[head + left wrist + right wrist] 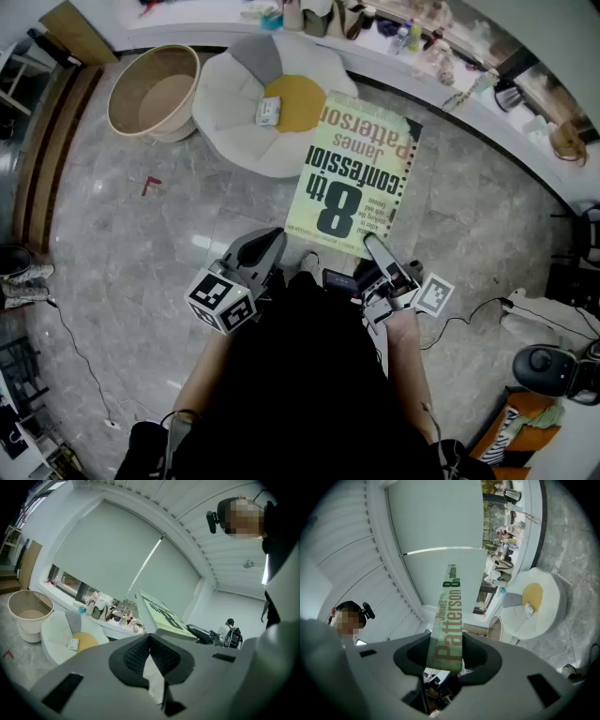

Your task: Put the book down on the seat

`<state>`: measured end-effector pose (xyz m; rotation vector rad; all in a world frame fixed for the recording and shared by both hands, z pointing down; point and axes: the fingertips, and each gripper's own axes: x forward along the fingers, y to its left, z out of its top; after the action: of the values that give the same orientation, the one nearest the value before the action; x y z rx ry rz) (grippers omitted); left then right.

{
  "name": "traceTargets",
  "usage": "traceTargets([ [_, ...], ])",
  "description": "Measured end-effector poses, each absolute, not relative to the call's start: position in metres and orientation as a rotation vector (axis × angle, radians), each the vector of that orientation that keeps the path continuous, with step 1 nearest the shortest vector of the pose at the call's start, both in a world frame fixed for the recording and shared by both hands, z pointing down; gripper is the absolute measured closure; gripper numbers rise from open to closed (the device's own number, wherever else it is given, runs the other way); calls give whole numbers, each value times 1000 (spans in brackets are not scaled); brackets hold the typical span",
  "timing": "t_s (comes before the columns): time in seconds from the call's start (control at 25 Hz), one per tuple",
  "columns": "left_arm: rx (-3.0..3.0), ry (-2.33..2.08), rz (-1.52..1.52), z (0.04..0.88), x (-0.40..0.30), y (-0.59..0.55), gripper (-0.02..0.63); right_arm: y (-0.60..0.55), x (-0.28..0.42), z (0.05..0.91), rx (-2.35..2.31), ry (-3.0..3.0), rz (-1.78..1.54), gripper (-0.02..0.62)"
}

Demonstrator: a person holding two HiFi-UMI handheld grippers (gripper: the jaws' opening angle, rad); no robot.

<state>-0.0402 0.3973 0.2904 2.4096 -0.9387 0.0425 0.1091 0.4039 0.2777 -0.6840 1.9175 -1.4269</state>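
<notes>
A pale green paperback, the book [352, 173], hangs above the grey marble floor just right of the seat. My right gripper [377, 251] is shut on its near edge. In the right gripper view the book's spine [449, 625] runs straight out from between the pads of the right gripper [447, 654]. The seat [234, 112] is a round white petal-shaped chair with a yellow cushion [298, 101] and a small white item [269, 111] on it. My left gripper [265, 244] hovers beside the book, shut and holding nothing. The left gripper [150, 640] points up at the window blind.
A beige round tub [155, 89] stands left of the seat. A white ledge [394, 56] with bottles and bags runs along the back. A small red object [150, 185] lies on the floor at left. Cables [473, 309] and a black device [553, 370] lie at right.
</notes>
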Motion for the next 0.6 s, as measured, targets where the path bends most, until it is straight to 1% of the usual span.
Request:
traceTargets([
  [0.6, 2421, -993, 54, 279, -46, 396, 594, 401, 111, 278, -646, 1874, -1450, 413],
])
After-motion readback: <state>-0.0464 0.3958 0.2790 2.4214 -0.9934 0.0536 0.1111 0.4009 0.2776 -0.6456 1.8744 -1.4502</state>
